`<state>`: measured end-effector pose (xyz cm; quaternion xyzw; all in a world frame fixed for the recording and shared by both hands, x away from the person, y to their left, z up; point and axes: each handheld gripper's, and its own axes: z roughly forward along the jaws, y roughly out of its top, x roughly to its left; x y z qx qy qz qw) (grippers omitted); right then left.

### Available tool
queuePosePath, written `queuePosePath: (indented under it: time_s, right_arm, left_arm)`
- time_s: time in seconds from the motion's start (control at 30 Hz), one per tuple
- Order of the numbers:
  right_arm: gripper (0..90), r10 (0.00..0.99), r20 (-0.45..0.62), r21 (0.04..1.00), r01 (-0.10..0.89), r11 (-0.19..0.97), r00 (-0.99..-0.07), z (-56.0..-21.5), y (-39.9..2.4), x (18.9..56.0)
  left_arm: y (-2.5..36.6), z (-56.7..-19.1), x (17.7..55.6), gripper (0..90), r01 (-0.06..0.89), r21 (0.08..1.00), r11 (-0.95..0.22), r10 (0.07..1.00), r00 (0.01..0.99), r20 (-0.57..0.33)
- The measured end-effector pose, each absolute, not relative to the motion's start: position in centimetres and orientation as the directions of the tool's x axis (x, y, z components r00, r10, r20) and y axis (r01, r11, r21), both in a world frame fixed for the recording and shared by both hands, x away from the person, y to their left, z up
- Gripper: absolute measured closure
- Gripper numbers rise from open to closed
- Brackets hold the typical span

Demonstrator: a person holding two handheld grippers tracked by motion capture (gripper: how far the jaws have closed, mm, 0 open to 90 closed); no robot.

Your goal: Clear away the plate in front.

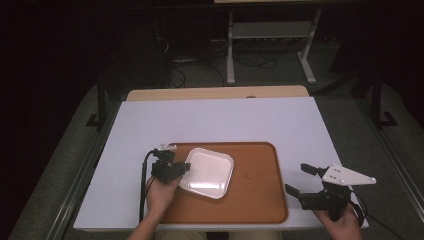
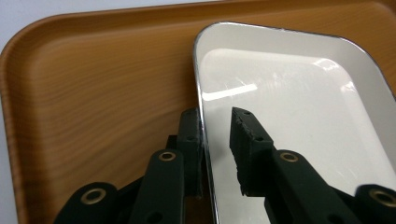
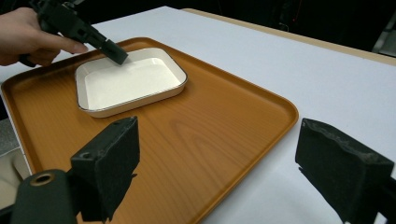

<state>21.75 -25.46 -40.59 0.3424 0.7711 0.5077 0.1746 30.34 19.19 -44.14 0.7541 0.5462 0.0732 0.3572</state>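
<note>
A white square dish [image 1: 207, 172] with a thin metal-edged rim lies on the left part of a wooden-look tray [image 1: 255, 195]. My left gripper [image 1: 182, 167] straddles the dish's left rim. In the left gripper view [image 2: 217, 114], one jaw rests against the outside of the rim and the other hangs inside the dish [image 2: 299, 116], a gap away from the rim. The jaws stand open. My right gripper [image 1: 295, 178] hovers off the tray's right edge, jaws wide open with nothing between them [image 3: 217, 140]. The right gripper view looks across the tray [image 3: 210, 135] at the dish [image 3: 128, 79] and the left gripper [image 3: 114, 53].
The tray sits at the near edge of a white table [image 1: 215, 120]; a bare wooden strip [image 1: 215, 93] runs along the far edge. Beyond it are a metal table frame [image 1: 270, 45] and cables on a dark floor.
</note>
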Motion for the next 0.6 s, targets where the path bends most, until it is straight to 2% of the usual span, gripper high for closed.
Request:
queuePosePath:
  time_s: [0.13,0.6]
  right_arm:
    - [13.0,0.706,0.071,0.905,0.343,0.252,-0.705,-40.5,-25.5,21.7]
    - [13.0,0.706,0.066,0.901,0.346,0.261,-0.705,-40.6,-25.2,21.8]
  left_arm:
    - [19.7,-44.1,29.3,69.3,0.775,0.614,-0.151,0.863,0.405,-0.300]
    - [20.2,-43.9,27.3,66.1,0.767,0.623,-0.155,0.844,0.430,-0.321]
